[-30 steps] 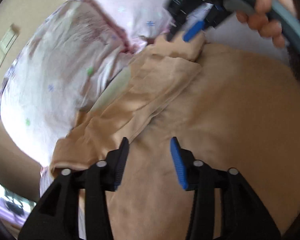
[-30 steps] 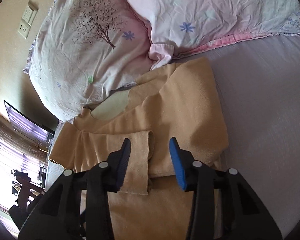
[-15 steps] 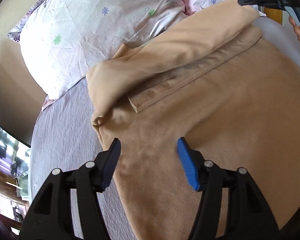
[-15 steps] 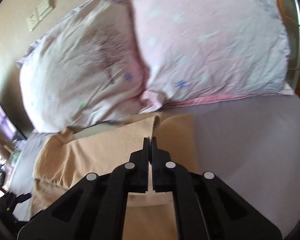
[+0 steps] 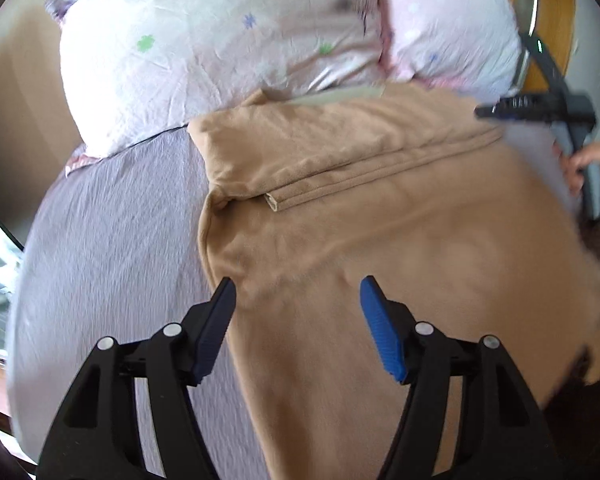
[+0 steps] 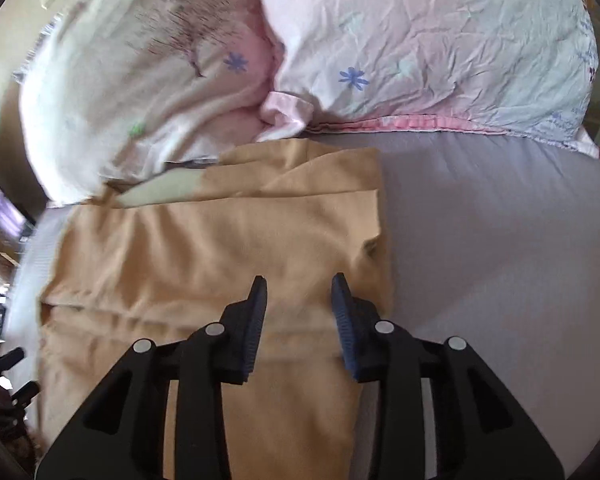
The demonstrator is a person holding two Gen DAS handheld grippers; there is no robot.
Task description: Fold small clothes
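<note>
A tan long-sleeved top [image 5: 380, 216] lies flat on a lilac bed sheet [image 5: 112, 248], with a sleeve folded across its upper part and a cuff end [image 5: 272, 202] showing. My left gripper [image 5: 296, 300] is open and empty above the top's lower left part. In the right wrist view the same tan top [image 6: 220, 248] fills the middle. My right gripper [image 6: 298, 300] is open and empty above its right side. The right gripper also shows at the far right of the left wrist view [image 5: 532, 106], held in a hand.
Two flowered pillows [image 6: 420, 48] [image 6: 140, 80] lie at the head of the bed, touching the top's collar end. The lilac sheet [image 6: 500, 240] spreads to the right of the garment. A wooden headboard [image 5: 552, 20] stands at the back right.
My right gripper has opened and let go of the tan cloth it was shut on, and has dropped back over the top. The folded sleeve now lies flat. My left gripper stays open.
</note>
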